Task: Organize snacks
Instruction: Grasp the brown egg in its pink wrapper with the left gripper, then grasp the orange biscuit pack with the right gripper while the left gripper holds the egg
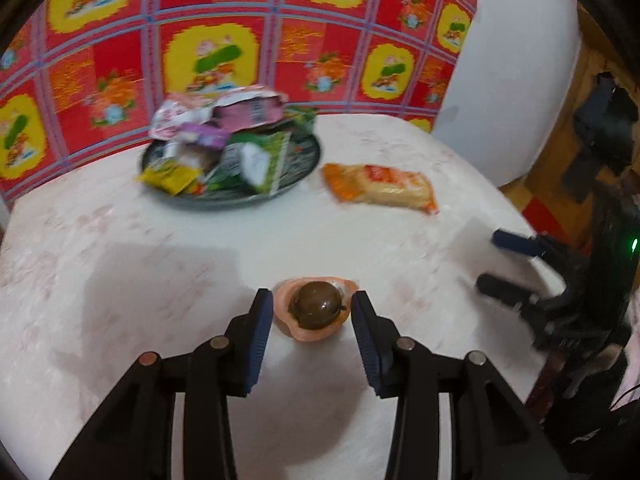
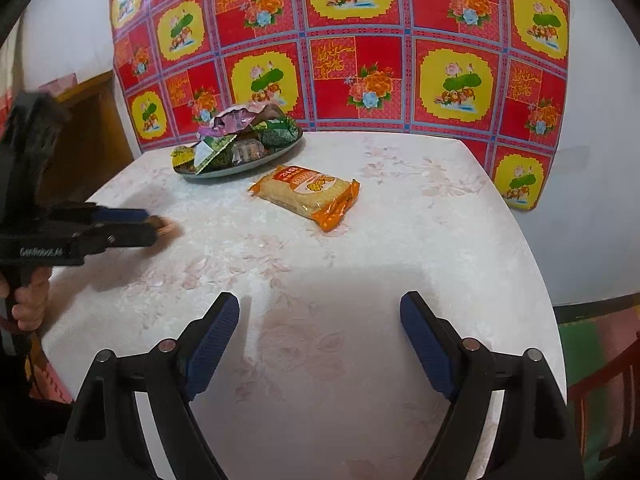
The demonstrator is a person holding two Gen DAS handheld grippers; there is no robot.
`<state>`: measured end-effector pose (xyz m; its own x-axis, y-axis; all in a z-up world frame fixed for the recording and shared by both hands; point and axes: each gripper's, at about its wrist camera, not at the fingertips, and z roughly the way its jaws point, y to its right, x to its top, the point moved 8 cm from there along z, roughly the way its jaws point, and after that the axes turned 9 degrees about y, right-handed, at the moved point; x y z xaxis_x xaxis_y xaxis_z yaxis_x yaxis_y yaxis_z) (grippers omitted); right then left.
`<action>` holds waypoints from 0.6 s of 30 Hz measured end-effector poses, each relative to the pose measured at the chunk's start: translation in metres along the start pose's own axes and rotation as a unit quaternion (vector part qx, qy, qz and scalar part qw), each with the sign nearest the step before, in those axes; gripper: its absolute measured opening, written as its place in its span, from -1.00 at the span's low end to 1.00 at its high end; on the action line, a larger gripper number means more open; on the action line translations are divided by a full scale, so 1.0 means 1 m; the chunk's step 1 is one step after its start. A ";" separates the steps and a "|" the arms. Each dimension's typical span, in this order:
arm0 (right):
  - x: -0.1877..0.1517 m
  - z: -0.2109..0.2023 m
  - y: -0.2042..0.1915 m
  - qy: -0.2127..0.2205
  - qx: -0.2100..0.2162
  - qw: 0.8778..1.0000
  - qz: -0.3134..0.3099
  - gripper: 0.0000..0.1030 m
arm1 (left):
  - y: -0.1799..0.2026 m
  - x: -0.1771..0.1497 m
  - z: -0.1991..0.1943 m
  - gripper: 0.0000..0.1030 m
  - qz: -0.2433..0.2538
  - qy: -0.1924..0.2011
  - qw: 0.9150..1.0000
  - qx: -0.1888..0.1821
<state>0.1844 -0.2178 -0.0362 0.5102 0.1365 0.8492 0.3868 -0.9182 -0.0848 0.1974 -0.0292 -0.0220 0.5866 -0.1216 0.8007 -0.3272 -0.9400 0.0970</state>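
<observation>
Progress: most snacks already lie piled on the dark plate (image 2: 276, 152) at the far left of the table (image 2: 400, 240); by judgement two items are left.
Loose items: one orange packet (image 2: 306, 194) just right of the plate; one small round dark snack in a pink wrapper (image 1: 316, 306) near the front edge.
Plate count: one plate; the packets on it overlap, so their number cannot be told.
Left gripper (image 1: 312, 312): jaws apart on both sides of the round snack, not yet closed on it.
Right gripper (image 2: 320, 336): wide open, empty, above bare cloth.
</observation>
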 end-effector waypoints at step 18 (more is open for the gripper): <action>0.080 0.025 -0.054 0.042 0.060 0.989 -0.131 -0.36 | -0.019 0.001 -0.020 -0.17 -0.016 0.052 0.998 -0.012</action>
<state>0.2237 -0.1481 0.0230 0.3172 0.3275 0.8900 0.5884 -0.8040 0.0861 0.1892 -0.0051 -0.0114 0.5170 -0.0571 0.8541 -0.3290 -0.9344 0.1367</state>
